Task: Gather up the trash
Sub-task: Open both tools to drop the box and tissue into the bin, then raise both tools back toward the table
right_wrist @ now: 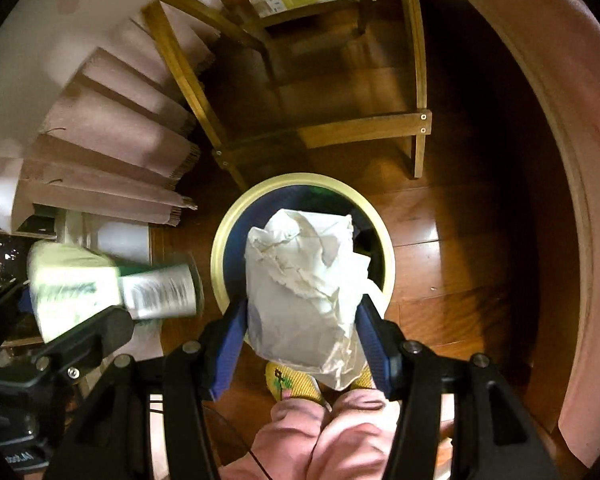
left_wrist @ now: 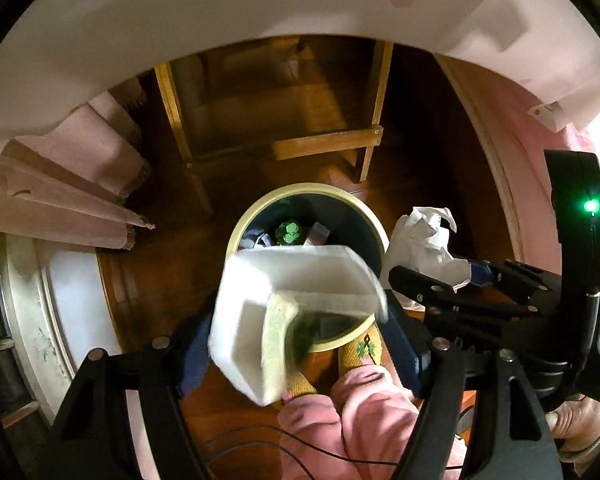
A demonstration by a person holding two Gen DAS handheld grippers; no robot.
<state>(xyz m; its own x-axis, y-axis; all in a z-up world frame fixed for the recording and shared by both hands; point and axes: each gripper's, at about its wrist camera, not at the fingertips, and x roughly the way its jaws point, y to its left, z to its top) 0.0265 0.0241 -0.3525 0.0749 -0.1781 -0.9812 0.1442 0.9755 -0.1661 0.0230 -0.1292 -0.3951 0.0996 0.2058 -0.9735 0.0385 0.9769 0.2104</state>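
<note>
A round trash bin (left_wrist: 260, 210) with a cream rim stands on the wooden floor below both grippers, with trash inside; it also shows in the right wrist view (right_wrist: 220, 240). My left gripper (left_wrist: 300, 344) is above the bin, and a white carton (left_wrist: 252, 320) sits between its blue fingers, blurred. I cannot tell whether the fingers still press it. My right gripper (right_wrist: 304, 340) is shut on a crumpled white paper bag (right_wrist: 304, 276) and holds it over the bin. The paper bag (left_wrist: 424, 240) and the right gripper (left_wrist: 440, 292) also show in the left wrist view. The carton (right_wrist: 100, 292) shows at the left of the right wrist view.
A wooden chair frame (left_wrist: 324, 144) stands just behind the bin, also in the right wrist view (right_wrist: 364, 128). A white table edge (left_wrist: 220, 20) and pink cloth folds (right_wrist: 112, 148) hang above. The person's pink trousers (right_wrist: 320, 432) and yellow slippers (left_wrist: 360, 352) are below the grippers.
</note>
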